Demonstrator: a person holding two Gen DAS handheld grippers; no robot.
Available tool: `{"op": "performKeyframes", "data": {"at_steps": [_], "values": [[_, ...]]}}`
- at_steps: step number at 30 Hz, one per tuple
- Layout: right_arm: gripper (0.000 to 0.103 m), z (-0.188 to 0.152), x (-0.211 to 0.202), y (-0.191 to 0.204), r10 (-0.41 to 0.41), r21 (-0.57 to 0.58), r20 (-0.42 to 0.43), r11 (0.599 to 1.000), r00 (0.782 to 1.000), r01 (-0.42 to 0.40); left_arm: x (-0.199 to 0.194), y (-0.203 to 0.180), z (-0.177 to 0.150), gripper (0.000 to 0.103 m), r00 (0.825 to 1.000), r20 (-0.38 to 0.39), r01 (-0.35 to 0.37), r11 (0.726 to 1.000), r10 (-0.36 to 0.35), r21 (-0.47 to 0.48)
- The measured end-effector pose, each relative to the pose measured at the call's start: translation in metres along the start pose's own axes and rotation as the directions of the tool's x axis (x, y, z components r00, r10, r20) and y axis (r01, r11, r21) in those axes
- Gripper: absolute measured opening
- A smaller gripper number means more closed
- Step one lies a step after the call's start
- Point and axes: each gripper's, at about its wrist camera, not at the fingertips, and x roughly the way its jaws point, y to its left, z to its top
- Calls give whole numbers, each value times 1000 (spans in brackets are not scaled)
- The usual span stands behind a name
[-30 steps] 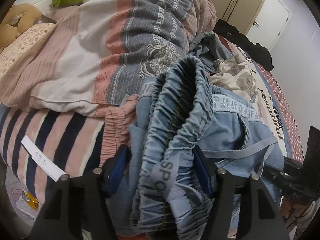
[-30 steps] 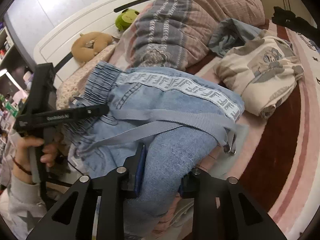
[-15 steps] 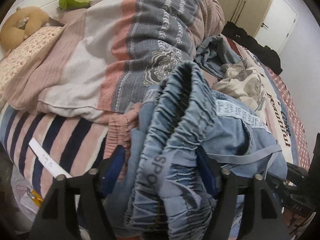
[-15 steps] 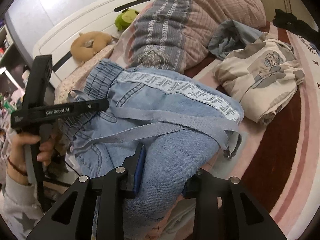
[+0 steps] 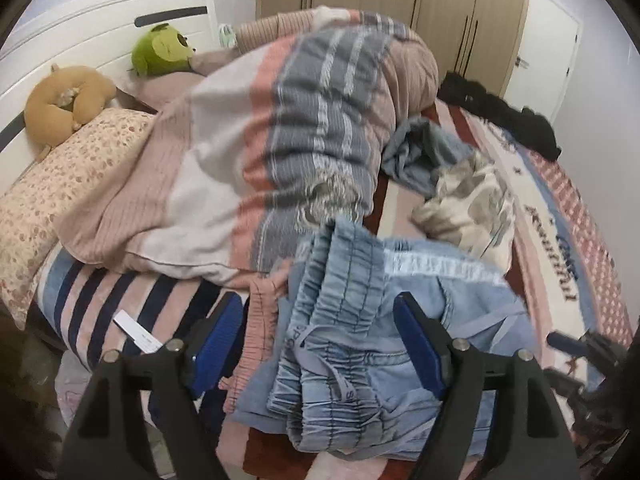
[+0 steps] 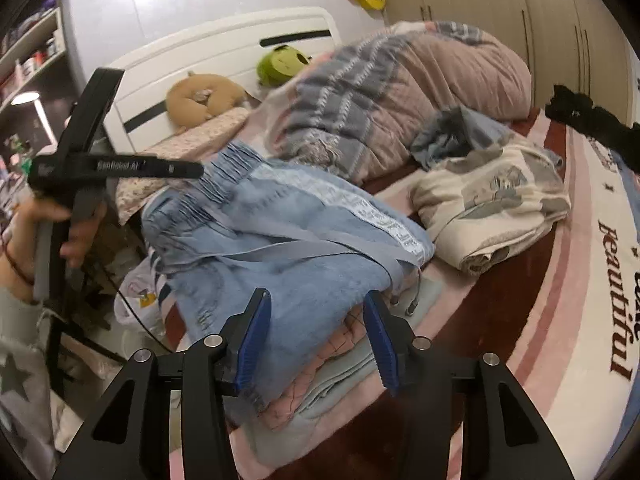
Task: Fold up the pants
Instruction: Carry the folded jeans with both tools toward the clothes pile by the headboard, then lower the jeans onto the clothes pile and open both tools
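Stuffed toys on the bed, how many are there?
2. The green stuffed toy sits against the white headboard; the tan stuffed toy lies beside it, above the flowered pillow. The blanket may hide more.

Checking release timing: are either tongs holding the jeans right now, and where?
Nothing held. Left tongs and right tongs have just been opening; pads clear of the folded jeans.

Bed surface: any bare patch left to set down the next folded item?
Free: the blanket strip right of the folded blue pants, in front of the cream garment, running toward the "beautiful" lettering. Crowded: the bunched duvet fills the back, the grey-blue garment and black clothing sit behind the cream one, and pillows take the headboard end.
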Motion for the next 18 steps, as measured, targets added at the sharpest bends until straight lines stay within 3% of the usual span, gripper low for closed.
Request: {"op": "performKeyframes", "data": {"at_steps": [8, 12, 18], "values": [[44, 2, 9, 18, 106, -47, -6, 993, 994, -106, 10, -25, -18, 75, 982, -37, 186, 982, -184, 42], [44, -6, 21, 20, 74, -71, -47, 994, 996, -77, 40, -26, -30, 75, 987, -84, 141, 989, -137, 48], [45, -11, 33, 18, 57, -80, -96, 995, 994, -65, 50, -25, -35, 78, 989, -75, 132, 990, -129, 45]]}}
